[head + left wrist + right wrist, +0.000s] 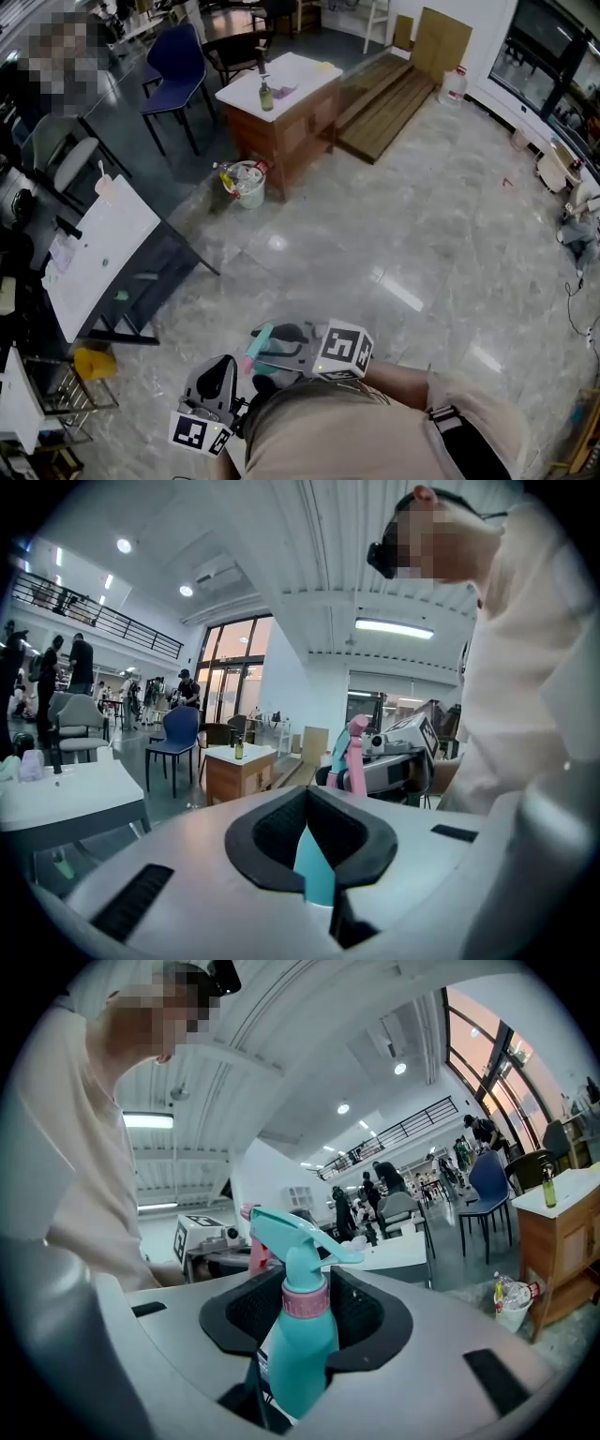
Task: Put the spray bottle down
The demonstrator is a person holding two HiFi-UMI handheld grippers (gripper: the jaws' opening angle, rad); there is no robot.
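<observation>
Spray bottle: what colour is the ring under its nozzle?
Pink ring on a teal bottle; best seen in the right gripper view.

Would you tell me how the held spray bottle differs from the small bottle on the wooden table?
The spray bottle is teal with a pink collar and a trigger head; the small bottle is olive green with a dark narrow top. The spray bottle is clamped in the right tongs; the small bottle stands free on the wooden table. Both are narrow-necked.

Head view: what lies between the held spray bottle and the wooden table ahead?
Only bare floor from spray bottle to wooden table, per the head view; a white bucket stands at the table's corner.
</observation>
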